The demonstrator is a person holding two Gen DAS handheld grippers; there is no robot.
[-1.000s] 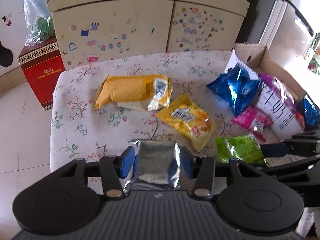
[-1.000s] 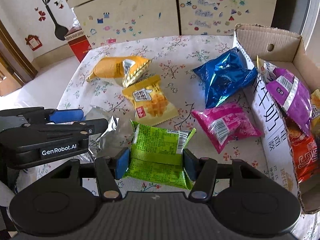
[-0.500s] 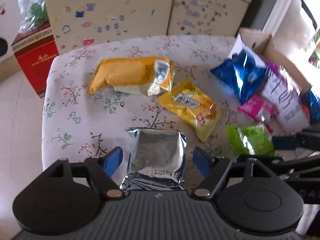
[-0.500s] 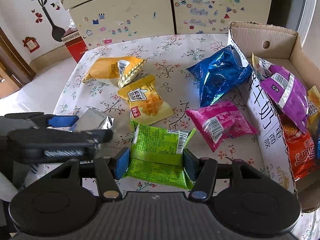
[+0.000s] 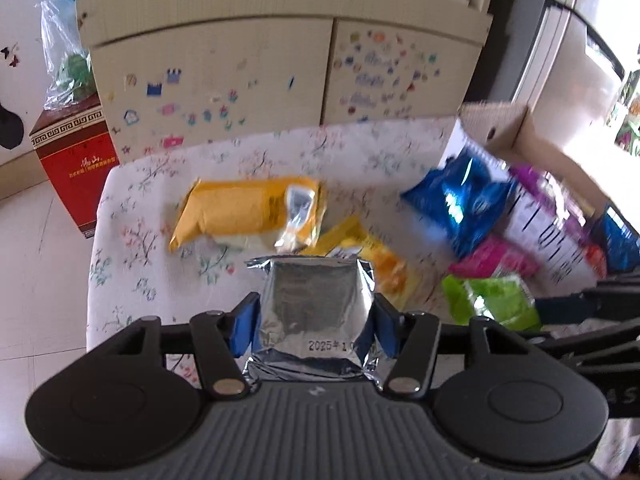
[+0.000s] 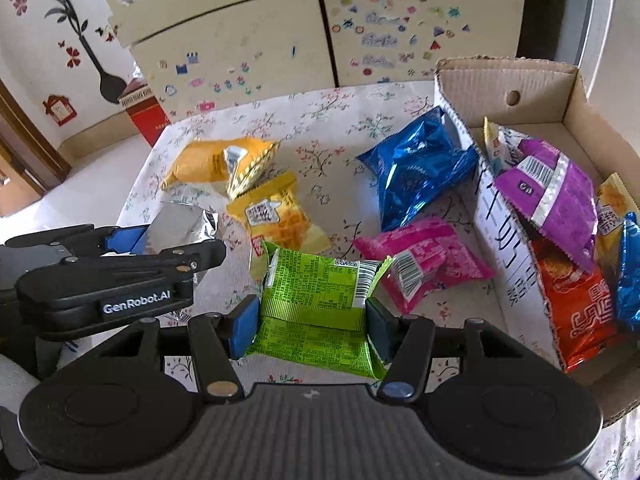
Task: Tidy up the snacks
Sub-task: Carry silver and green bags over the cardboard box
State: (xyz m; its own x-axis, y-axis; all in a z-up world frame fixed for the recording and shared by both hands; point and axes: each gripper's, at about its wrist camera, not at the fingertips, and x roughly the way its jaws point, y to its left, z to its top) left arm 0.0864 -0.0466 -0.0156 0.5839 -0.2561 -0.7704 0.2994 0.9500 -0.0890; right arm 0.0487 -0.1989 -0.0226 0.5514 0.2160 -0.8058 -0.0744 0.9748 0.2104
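My left gripper (image 5: 316, 320) is closing its jaws on a silver foil packet (image 5: 316, 304). Both blue pads touch the packet's sides, and it tilts up off the flowered tablecloth (image 5: 132, 240). The right wrist view shows the same silver packet (image 6: 180, 220) between the left gripper's (image 6: 176, 240) fingers. My right gripper (image 6: 312, 312) is shut on a green packet (image 6: 316, 292) near the table's front edge. An open cardboard box (image 6: 508, 76) stands at the right.
On the cloth lie a large orange packet (image 6: 204, 164), a small yellow packet (image 6: 276, 216), a blue packet (image 6: 416, 164) and a pink packet (image 6: 424, 256). The box holds a purple packet (image 6: 552, 192) and an orange-red one (image 6: 576, 300). A cabinet stands behind, a red carton (image 5: 76, 152) on the floor.
The left gripper let go of the crumpled silver packet, opened wide around it as it lay flat, then closed on its sides and tipped it up. The right gripper kept the green packet.
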